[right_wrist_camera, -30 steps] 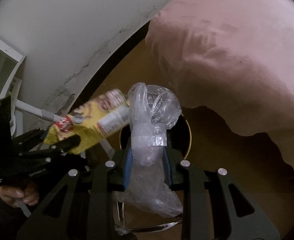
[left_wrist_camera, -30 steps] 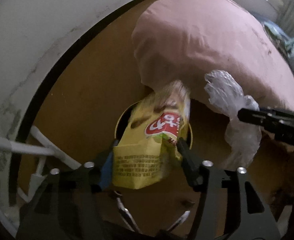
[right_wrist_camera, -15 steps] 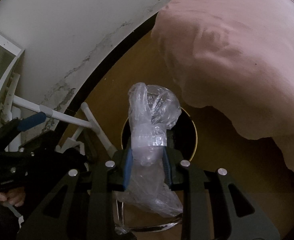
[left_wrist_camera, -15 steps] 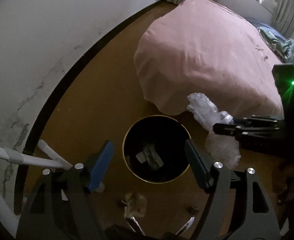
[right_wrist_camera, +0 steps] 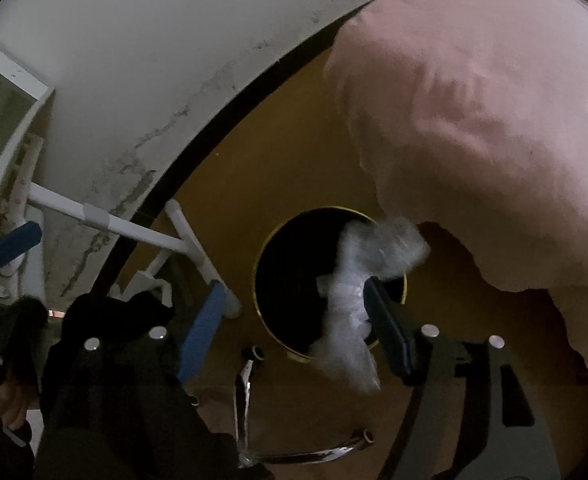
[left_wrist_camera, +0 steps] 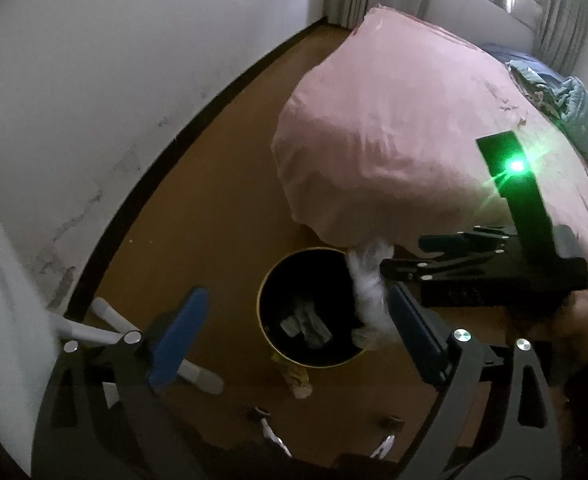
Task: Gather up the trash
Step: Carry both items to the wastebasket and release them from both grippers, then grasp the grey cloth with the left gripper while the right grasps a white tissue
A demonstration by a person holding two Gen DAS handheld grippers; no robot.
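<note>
both sets of fingers just spread apart, right gripper (right_wrist_camera: 289, 320) freeing the plastic bag (right_wrist_camera: 354, 292) over the bin (right_wrist_camera: 261, 312), left gripper (left_wrist_camera: 289, 336) already empty above it, snack wrapper gone.

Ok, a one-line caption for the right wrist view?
Right claw, just opened, lets the clear plastic bag drop toward the black bin beside the pink duvet.

- A crumpled clear plastic bag (right_wrist_camera: 354, 292) is seen, blurred, over the right rim of the round black bin (left_wrist_camera: 269, 300).
- Wrappers (left_wrist_camera: 306, 324) are seen lying at the bin's bottom.
- A yellow packet (left_wrist_camera: 296, 376) lies on the floor against the bin.
</note>
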